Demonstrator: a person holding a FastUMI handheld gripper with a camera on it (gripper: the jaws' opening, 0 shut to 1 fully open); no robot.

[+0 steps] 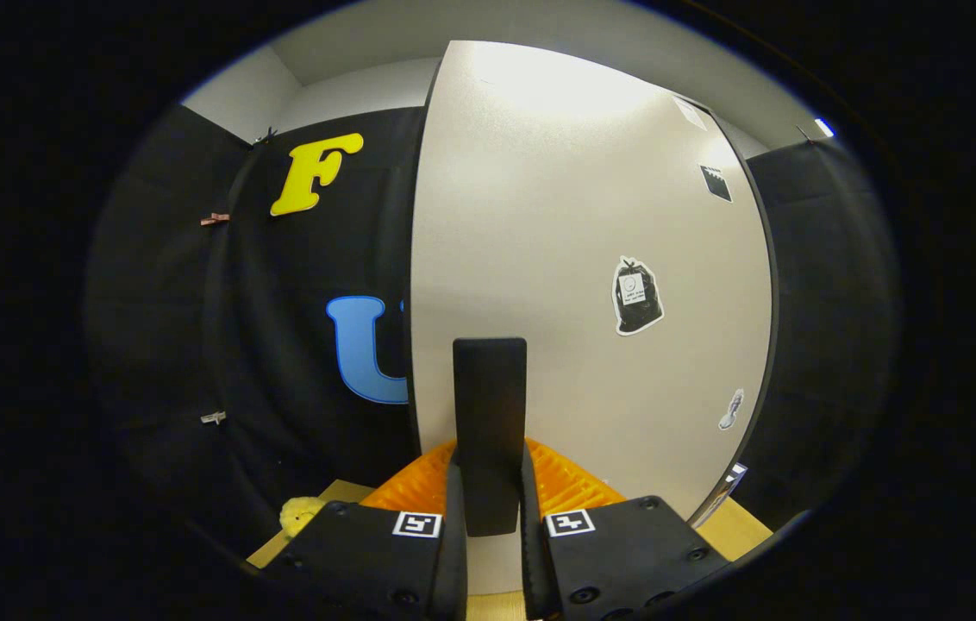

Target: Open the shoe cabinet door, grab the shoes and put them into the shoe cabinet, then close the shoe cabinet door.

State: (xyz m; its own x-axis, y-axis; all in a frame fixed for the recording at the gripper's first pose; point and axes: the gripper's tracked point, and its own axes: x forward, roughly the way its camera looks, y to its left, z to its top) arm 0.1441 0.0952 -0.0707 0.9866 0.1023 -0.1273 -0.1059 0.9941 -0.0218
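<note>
The shoe cabinet door (591, 216) is a tall pale panel standing right in front of me, with a few stickers on it. Its black upright handle (490, 405) sits between my two orange fingers (570, 487). My gripper (490, 466) is shut on this handle, one finger pressing each side. The door's left edge stands free against the black booth wall. A small yellow fluffy thing (302, 514), possibly a shoe, lies low on the left beside my gripper; most of it is hidden.
A light wooden surface (734, 526) shows below the door on both sides of my gripper. Black cloth walls close in on the left and the right of the door.
</note>
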